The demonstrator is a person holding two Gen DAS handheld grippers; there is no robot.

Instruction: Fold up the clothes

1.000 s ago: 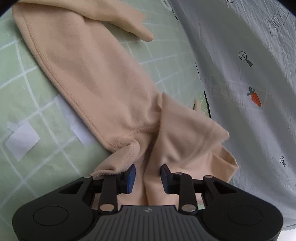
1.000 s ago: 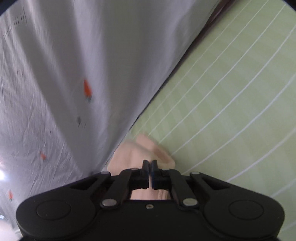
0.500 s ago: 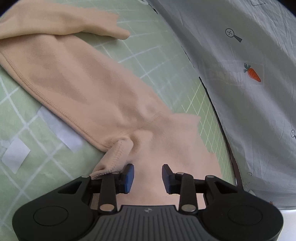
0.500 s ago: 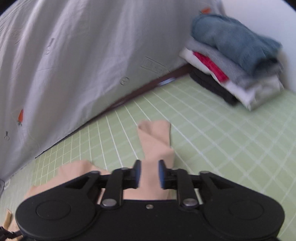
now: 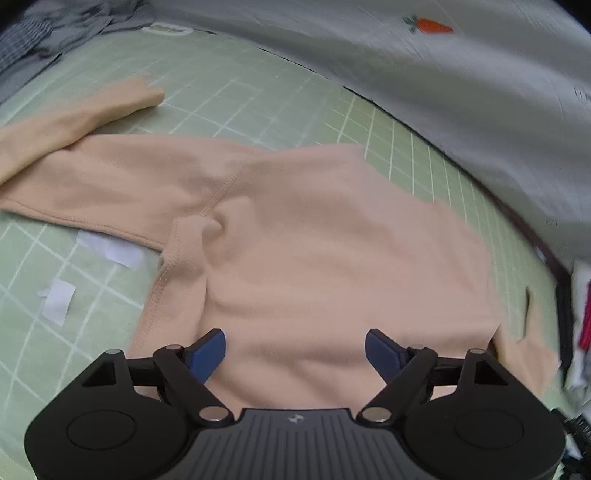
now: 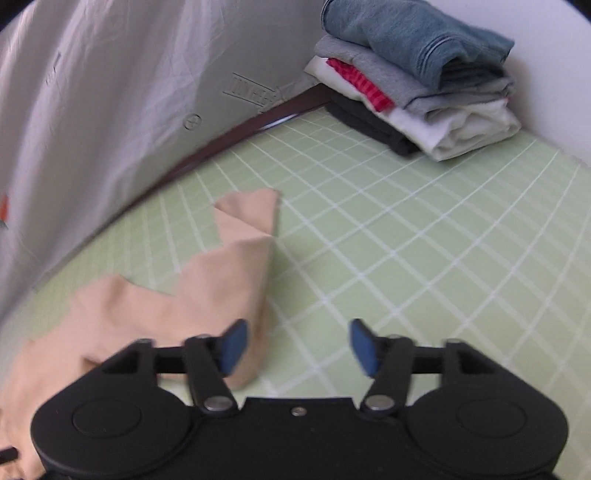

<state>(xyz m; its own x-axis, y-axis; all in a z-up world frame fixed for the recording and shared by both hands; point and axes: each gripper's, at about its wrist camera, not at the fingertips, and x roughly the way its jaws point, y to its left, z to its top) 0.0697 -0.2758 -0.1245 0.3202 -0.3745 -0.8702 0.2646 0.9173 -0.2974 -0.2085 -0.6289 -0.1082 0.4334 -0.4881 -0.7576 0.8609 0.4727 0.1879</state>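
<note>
A peach long-sleeved top [image 5: 314,251] lies spread on the green gridded tabletop [image 6: 424,240]. The left claw [image 5: 295,350] and right claw [image 6: 295,343] hover over it, jaws just opened wide, gripping nothing. Folded clothes [image 6: 413,74] sit stacked at the far right.

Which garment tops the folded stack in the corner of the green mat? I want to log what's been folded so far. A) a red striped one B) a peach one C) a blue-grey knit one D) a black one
C: in the right wrist view the blue-grey knit garment lies on top of the folded stack, with grey, red-striped, white and black layers under it; the peach shirt lies apart on the green mat.
</note>
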